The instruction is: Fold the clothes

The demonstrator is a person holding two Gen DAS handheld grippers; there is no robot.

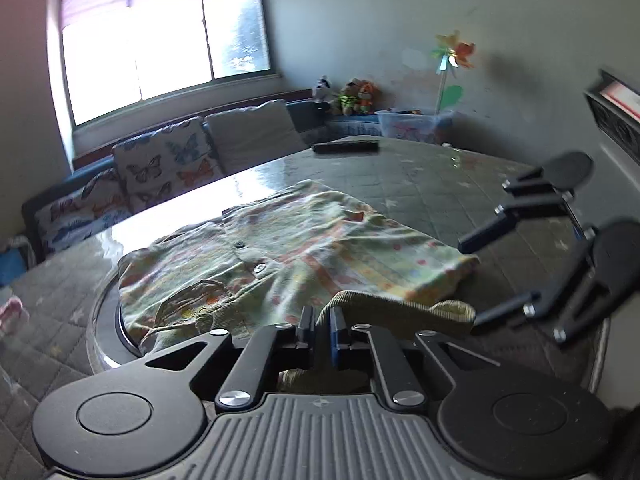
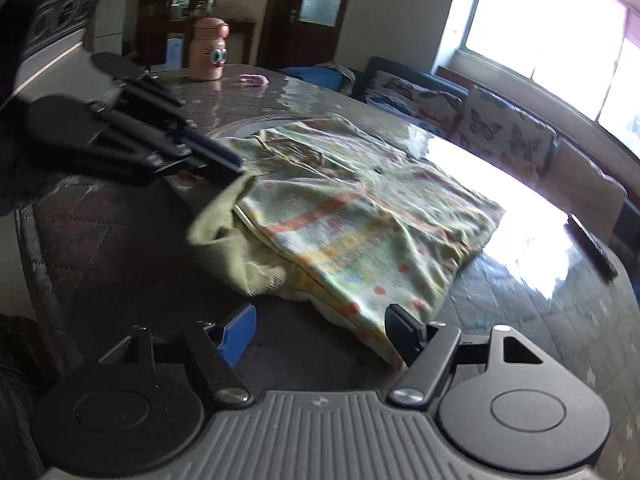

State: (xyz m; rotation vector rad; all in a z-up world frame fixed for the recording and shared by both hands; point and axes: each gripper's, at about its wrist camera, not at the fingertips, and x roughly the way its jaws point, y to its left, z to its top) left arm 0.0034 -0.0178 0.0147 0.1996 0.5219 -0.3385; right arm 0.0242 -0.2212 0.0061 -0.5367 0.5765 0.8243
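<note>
Garment position: a patterned shirt (image 1: 288, 256) is spread over the round table (image 1: 440, 184), partly folded, with its ribbed olive cuff (image 1: 384, 308) at the edge nearest both tools.

Landmark: the shirt's button placket (image 1: 250, 256) is taken as reference; the cuff lies on the near side of it, the window on the far side.

Long axis: the shirt's length appears to run from the collar end, on the left in the left wrist view, to the hem corner (image 1: 468, 264) on the right.

Left gripper (image 1: 322, 328): its jaws are drawn narrow and the cuff fabric is pinched between the pads.

Right gripper (image 2: 320, 330): its jaws are spread wide and nothing is held; one finger (image 2: 402, 332) is seen touching or just overlapping the shirt's near printed edge, contact uncertain.

Nearer tool: the left is already on the cloth; the right is just beside the hem edge.

Judged next move: the held cuff would probably be carried across towards the placket, while the hem side is taken or pinned by the right.
</note>
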